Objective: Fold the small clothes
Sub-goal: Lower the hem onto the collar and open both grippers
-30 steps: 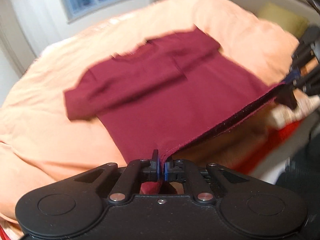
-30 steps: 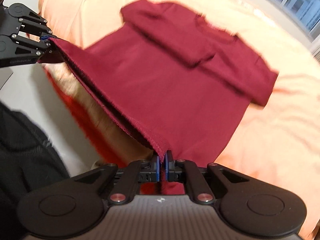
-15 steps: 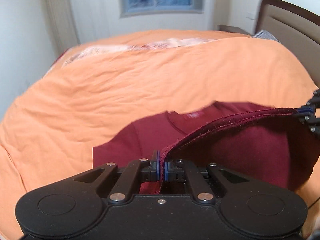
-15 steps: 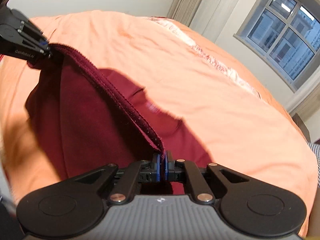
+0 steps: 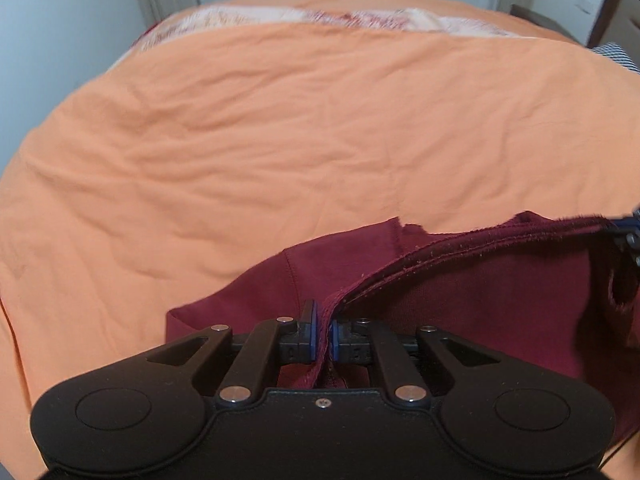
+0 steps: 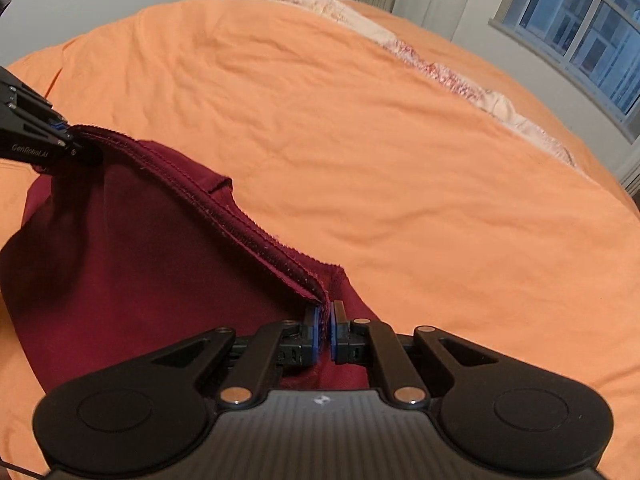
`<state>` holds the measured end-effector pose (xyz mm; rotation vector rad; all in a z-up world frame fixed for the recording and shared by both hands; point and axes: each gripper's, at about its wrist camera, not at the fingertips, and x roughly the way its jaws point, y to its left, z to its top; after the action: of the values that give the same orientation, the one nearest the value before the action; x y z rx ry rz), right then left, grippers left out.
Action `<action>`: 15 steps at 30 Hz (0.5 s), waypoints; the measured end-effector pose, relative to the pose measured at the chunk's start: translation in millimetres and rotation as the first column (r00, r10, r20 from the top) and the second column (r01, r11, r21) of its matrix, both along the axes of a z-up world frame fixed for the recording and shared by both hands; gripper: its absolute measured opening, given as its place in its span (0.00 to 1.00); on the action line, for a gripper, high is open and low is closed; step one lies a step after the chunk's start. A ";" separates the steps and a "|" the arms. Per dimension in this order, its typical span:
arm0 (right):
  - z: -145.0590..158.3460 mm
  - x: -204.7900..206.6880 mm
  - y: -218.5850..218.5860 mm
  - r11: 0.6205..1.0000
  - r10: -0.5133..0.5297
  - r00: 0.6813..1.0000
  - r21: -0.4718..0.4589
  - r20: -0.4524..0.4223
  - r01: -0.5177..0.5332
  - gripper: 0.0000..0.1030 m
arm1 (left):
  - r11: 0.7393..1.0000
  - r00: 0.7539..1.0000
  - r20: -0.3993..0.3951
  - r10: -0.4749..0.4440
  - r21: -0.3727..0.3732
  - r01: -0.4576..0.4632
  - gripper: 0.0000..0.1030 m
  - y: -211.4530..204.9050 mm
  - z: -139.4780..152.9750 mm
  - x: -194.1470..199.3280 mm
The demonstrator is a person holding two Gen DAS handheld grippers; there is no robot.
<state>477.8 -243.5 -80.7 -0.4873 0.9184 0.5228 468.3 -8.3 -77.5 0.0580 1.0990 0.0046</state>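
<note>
Left tongs [image 5: 325, 334] and right tongs [image 6: 328, 330] each pinch the maroon shirt's [image 6: 132, 264] hem, stretched above the orange bed [image 5: 280, 128].

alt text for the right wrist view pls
The right gripper, jaws shut, pinches one end of a maroon t-shirt hem, while the left gripper at the left edge holds the other end. The shirt is doubled over on an orange duvet; a window is at upper right.
</note>
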 end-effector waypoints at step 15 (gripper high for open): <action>1.5 -41.0 -53.5 0.973 -0.116 0.992 0.207 0.040 0.105 1.00 | 0.967 0.976 -0.004 0.218 -0.134 -0.217 0.91 26.1 -13.3 -26.1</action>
<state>436.9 -296.9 -79.1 -0.2607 0.8264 0.4945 442.2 17.8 -90.8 -0.1836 1.0875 0.1283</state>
